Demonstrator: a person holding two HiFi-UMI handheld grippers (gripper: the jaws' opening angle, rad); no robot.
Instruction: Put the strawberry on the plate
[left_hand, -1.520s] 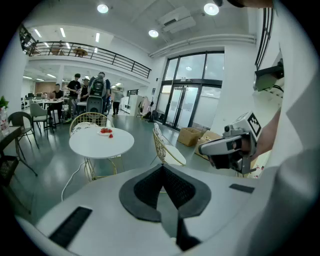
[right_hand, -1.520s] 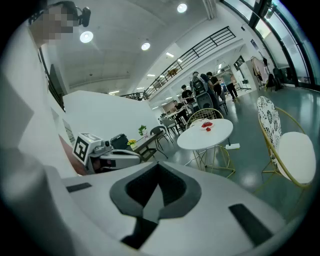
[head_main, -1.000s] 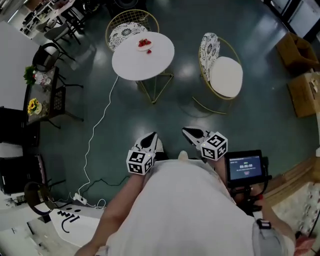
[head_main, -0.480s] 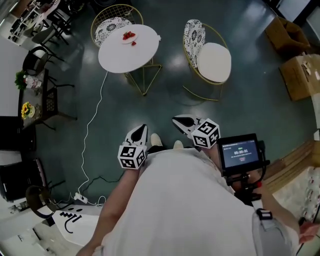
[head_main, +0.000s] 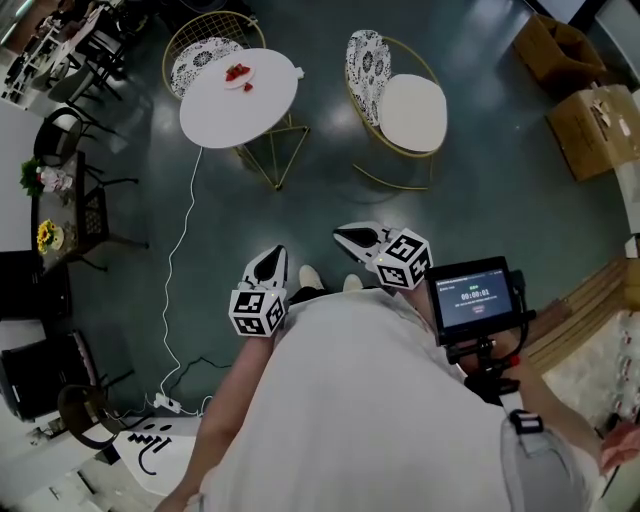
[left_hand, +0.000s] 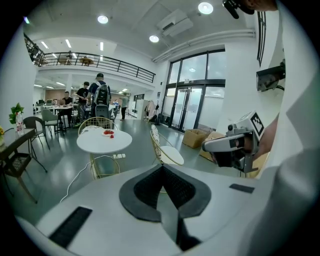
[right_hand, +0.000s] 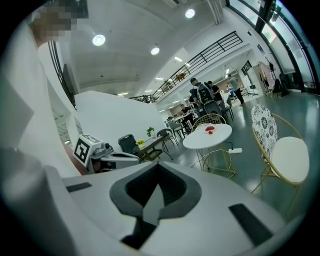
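both grippers are held close in front of the person's body, well apart from the task's things; the left gripper (head_main: 272, 254) has its jaws fully together, the dark pads meeting along one seam in the left gripper view (left_hand: 162, 169), with nothing between them; the right gripper (head_main: 344, 237) is likewise closed, its pads touching edge to edge in the right gripper view (right_hand: 158, 167), and it holds nothing; the two grippers sit side by side, near each other but not touching, each one's marker cube facing up in the head view; the round white table (head_main: 240, 110) stands on a gold wire base across the dark floor, far ahead of the grippers; the plate (head_main: 228, 78) rests on the far part of the tabletop and carries a small red heap of fruit (head_main: 237, 71); one strawberry (head_main: 248, 87) lies on the bare tabletop just beside the plate, on the side nearer the person; a wire chair with a patterned cushion (head_main: 196, 57) stands behind the table; a second chair with a white seat pad (head_main: 412, 112) stands to its right; a white cable (head_main: 178, 255) runs from the table across the floor; a small lit monitor (head_main: 474, 299) is mounted beside the right gripper.
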